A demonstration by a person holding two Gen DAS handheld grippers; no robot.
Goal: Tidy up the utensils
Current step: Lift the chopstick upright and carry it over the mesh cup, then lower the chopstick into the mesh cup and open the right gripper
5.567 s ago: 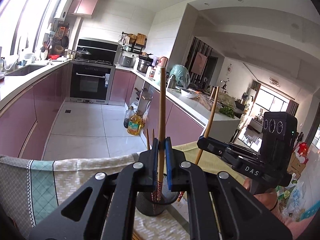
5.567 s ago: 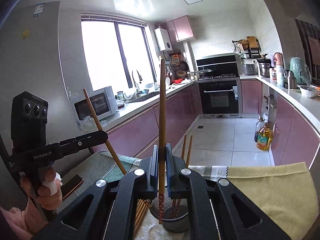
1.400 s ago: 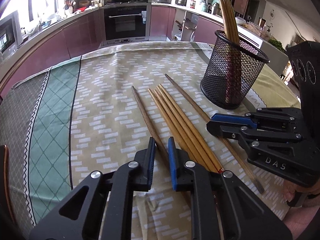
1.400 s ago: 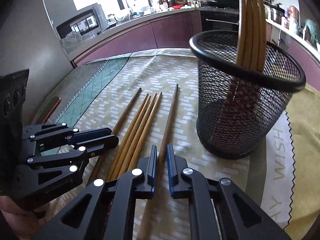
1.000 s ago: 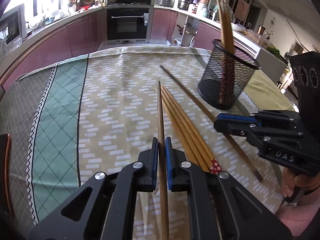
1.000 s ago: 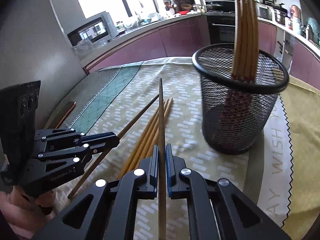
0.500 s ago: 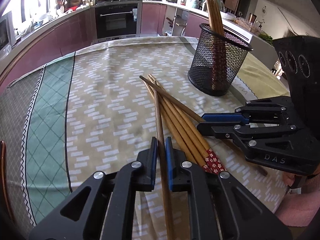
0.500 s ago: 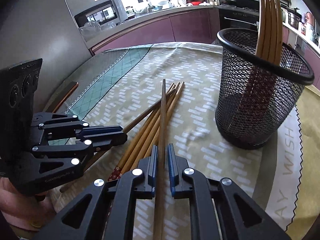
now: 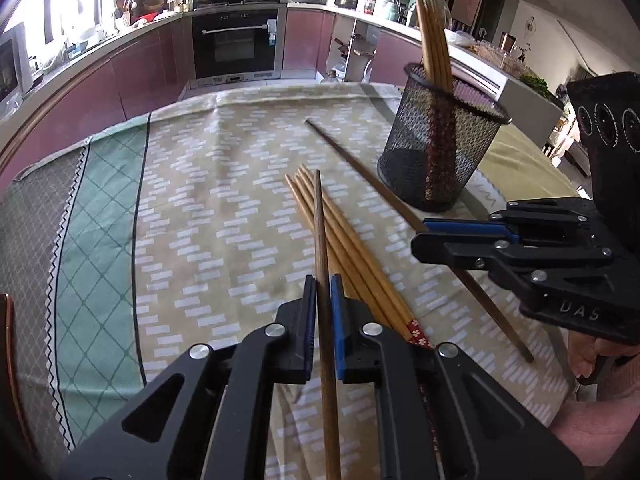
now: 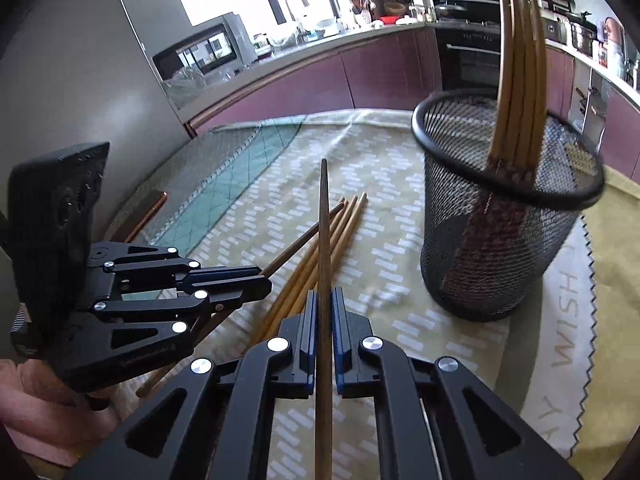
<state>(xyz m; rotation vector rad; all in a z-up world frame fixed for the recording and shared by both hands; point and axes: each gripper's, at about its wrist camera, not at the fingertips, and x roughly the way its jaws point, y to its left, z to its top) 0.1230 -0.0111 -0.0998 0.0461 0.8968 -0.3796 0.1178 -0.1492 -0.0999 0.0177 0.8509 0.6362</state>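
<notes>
A dark brown wooden chopstick (image 9: 320, 240) sits clenched between the blue-padded fingers of the left gripper (image 9: 323, 308), its tapered tip reaching forward over a loose bundle of light bamboo chopsticks (image 9: 344, 252) lying on the counter. In the right wrist view, a second brown wooden chopstick (image 10: 323, 248) is pinched in the same way by the right gripper (image 10: 323, 312), its point raised above the cloth and aimed toward the far side of the counter. Both pairs of fingers are closed tight on their sticks.

The bamboo bundle fans slightly at its thin ends, and a red floral-patterned butt end (image 9: 416, 330) shows close to the left gripper. Beside the bundle, toward the right gripper, the stick that gripper holds lies slanted, one end near the base of a black wire-mesh cylindrical holder (image 9: 436, 152). The holder stands upright on the cloth, well apart from the left gripper, with several light bamboo chopsticks (image 10: 520, 68) already leaning inside it, thin ends up.

A beige tablecloth with white dashes (image 9: 224, 208) covers the counter, bordered by a green diamond-patterned band (image 9: 96, 248). A person's hand (image 10: 28, 396) grips the left gripper's handle. Purple kitchen cabinets (image 9: 140, 76) and a built-in black oven (image 9: 236, 44) line the room behind.
</notes>
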